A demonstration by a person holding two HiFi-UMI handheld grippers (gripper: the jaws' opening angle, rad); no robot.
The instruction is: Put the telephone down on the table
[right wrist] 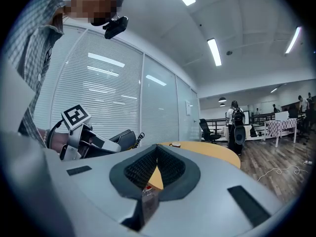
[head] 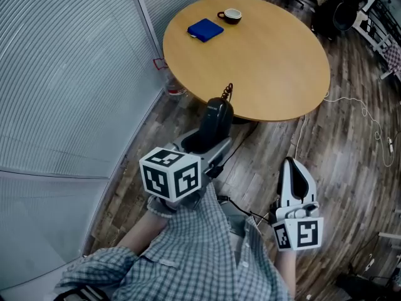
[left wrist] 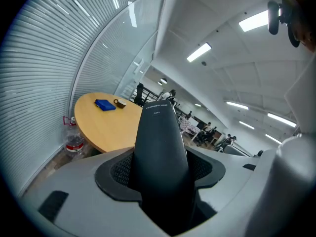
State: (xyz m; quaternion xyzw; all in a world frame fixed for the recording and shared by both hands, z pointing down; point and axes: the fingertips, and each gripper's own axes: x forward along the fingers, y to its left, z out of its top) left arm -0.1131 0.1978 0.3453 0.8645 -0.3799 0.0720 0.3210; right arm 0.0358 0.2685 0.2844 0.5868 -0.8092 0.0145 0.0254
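Observation:
A black telephone handset (head: 216,121) with a coiled cord at its far end is clamped in my left gripper (head: 212,144), held in the air just short of the near edge of the round wooden table (head: 263,55). In the left gripper view the handset (left wrist: 160,152) stands up between the jaws, with the table (left wrist: 101,125) beyond it on the left. My right gripper (head: 293,171) hangs lower at the right over the floor, shut, with nothing between its pads (right wrist: 140,169). In the right gripper view the left gripper (right wrist: 89,137) and the handset (right wrist: 118,139) show at the left.
A blue notebook (head: 205,29) and a cup (head: 232,15) lie on the table's far side. A water bottle (left wrist: 74,141) stands on the floor under the table's left edge. A wall of blinds (head: 62,74) runs along the left. A white cable (head: 369,121) trails on the wooden floor.

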